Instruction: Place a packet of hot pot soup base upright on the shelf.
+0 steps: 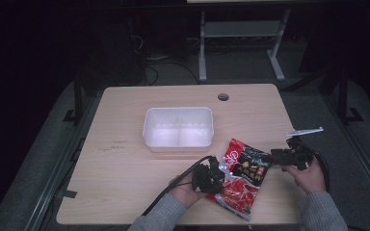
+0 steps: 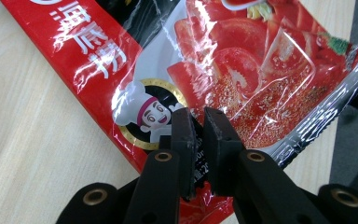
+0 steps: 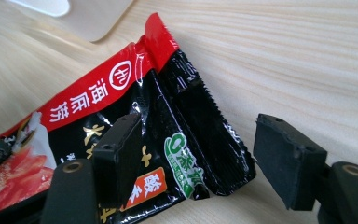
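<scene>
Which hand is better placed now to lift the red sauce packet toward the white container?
The left. Its claw is already shut on the packet; the right claw is open around a corner.

Site: I'm working in a dim lab or test room | evidence: bare wooden desk (image 1: 125, 159) with cable hole (image 1: 223, 96) at 12 o'clock | metal frame legs (image 1: 202, 48), loose floor cables (image 1: 164, 67) beyond.

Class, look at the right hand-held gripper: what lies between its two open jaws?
A corner of the red and black packet lies between the right hand-held gripper's jaws, seen in the right gripper view.
</scene>
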`<state>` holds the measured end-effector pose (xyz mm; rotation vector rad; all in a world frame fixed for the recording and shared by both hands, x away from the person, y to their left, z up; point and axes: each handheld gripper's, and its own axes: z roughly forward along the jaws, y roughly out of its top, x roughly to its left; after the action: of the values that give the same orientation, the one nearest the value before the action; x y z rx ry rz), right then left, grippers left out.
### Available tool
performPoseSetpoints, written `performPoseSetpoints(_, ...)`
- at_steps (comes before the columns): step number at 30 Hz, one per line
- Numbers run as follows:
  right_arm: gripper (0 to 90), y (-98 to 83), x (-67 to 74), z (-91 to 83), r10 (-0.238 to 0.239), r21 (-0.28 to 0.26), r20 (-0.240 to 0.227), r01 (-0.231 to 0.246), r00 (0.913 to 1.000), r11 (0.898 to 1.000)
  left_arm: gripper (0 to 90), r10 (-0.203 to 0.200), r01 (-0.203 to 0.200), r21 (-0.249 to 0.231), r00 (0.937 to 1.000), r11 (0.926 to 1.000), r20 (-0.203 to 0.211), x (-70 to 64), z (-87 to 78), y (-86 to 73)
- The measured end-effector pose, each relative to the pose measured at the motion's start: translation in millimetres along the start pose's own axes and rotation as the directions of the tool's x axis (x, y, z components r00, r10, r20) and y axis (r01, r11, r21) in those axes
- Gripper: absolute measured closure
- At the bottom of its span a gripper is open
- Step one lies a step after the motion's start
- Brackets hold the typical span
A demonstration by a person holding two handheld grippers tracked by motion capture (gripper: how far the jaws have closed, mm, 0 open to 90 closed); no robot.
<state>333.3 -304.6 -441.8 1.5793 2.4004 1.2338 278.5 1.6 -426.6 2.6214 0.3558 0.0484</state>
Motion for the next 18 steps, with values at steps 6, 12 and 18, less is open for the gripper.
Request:
performPoseSetpoints(6, 32.1, -6.3, -7.3, 1.8, 0.032, 0.011, 0.003, -0.032, 0.9995, 0.999, 82.6, 0.005, -0.005, 0.015, 1.0, 0.9999, 0.0, 0.1, 2.9, 0.8)
performPoseSetpoints(12, 35.4, -7.3, -4.6, 7.5, 0.027, 0.034, 0.003, -0.027, 0.9996, 0.999, 81.9, 0.014, -0.014, 0.016, 0.9997, 0.9998, -0.019, -2.3, 3.5, 1.1)
performPoseSetpoints(18, 42.3, -8.0, -0.2, 15.3, 0.018, 0.076, 0.009, -0.018, 0.9998, 0.997, 81.9, 0.008, -0.008, 0.023, 0.9999, 0.9997, -0.01, -0.9, 4.3, 1.5)
